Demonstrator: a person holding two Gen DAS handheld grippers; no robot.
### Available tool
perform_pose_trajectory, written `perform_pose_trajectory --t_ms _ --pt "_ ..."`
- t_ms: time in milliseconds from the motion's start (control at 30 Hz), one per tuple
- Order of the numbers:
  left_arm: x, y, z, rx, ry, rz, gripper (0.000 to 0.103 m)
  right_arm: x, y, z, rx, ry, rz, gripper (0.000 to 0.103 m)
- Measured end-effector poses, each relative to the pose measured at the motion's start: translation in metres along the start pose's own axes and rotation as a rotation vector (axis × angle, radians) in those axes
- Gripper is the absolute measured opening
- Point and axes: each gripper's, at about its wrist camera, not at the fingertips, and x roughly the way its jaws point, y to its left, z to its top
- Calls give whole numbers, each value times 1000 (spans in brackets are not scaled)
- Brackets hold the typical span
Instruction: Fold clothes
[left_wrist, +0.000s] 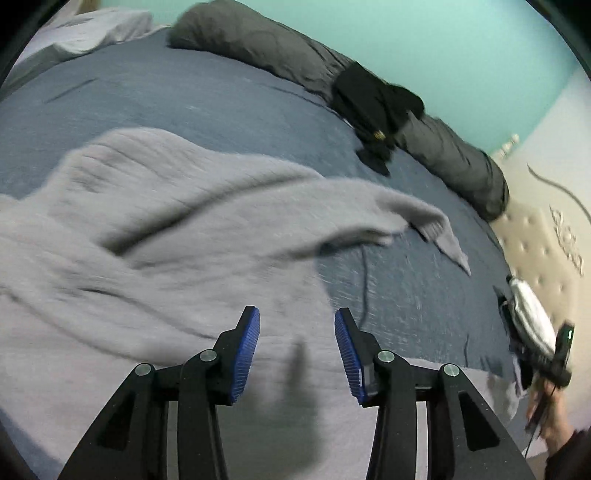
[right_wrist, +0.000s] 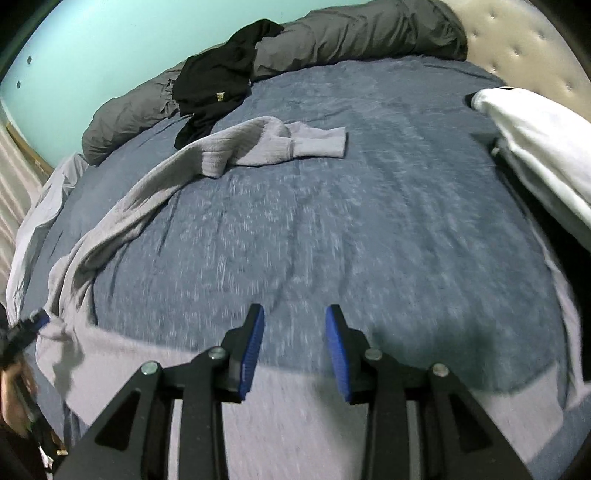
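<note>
Both the left gripper (left_wrist: 297, 350) and right gripper (right_wrist: 294, 347) hung with blue pads apart, gripping nothing, over the rumpled grey ribbed knit sweater (left_wrist: 155, 236), 1 sleeve trailing toward 1 o'clock across the blue bedspread (right_wrist: 369, 221).

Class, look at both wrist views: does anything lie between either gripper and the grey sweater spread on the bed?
Nothing visible does. The left gripper is open directly over the grey sweater; the right gripper is open above its near edge.

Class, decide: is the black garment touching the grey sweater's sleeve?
Apart. The right wrist view shows a strip of blue bedcover between the black garment and the grey sweater.
</note>
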Motion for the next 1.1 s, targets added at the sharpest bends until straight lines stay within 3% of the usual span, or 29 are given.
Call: perform_pose_trajectory --t_ms 133,300,367,667,1000,1033,1100 --pt "26 -15 -15 55 18 13 46 29 -2 29 24 -1 -20 35" --pt "41 -19 -24 93 8 16 46 59 -22 64 148 -18 13 37" --pt "45 -20 -24 102 8 20 46 69 -30 77 184 -33 14 60" --pt "55 -22 -26 120 8 34 46 117 -60 128 317 -77 -6 60" --pt "62 -21 -33 122 11 41 52 157 -75 152 383 -153 21 60" --pt "63 -22 -33 127 12 44 53 158 -73 154 376 -157 26 58" --pt "65 -24 -34 141 13 51 56 163 -64 157 327 -140 28 43"
